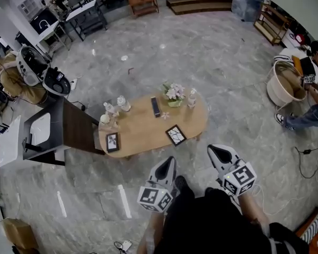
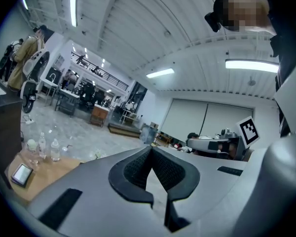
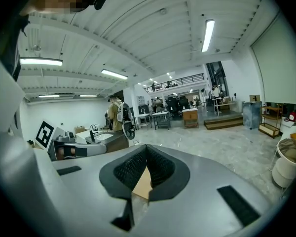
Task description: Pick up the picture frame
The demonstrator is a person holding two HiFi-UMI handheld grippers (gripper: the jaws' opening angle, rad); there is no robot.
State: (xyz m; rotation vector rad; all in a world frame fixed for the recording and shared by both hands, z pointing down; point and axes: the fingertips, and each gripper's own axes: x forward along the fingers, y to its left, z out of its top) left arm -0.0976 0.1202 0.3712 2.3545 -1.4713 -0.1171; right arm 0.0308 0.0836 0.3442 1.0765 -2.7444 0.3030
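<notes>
Two dark picture frames lie flat on the oval wooden table (image 1: 143, 134): one picture frame (image 1: 112, 141) near its left end, the other picture frame (image 1: 176, 135) near its front edge. Both grippers hover short of the table, above the floor. My left gripper (image 1: 170, 162) is shut and empty, and it points toward the table's front. My right gripper (image 1: 216, 151), to its right, also has its jaws together with nothing in them. In the left gripper view, beyond the left gripper (image 2: 150, 149), the left-end frame (image 2: 22, 174) shows at the lower left. The right gripper (image 3: 147, 148) shows only a sliver of table.
On the table stand a flower pot (image 1: 174, 94), a black remote (image 1: 155, 106), a cup and several water bottles (image 1: 123, 103). A dark counter with a sink (image 1: 74, 128) abuts the table's left end. A person beside a round tub (image 1: 283, 83) crouches at the right.
</notes>
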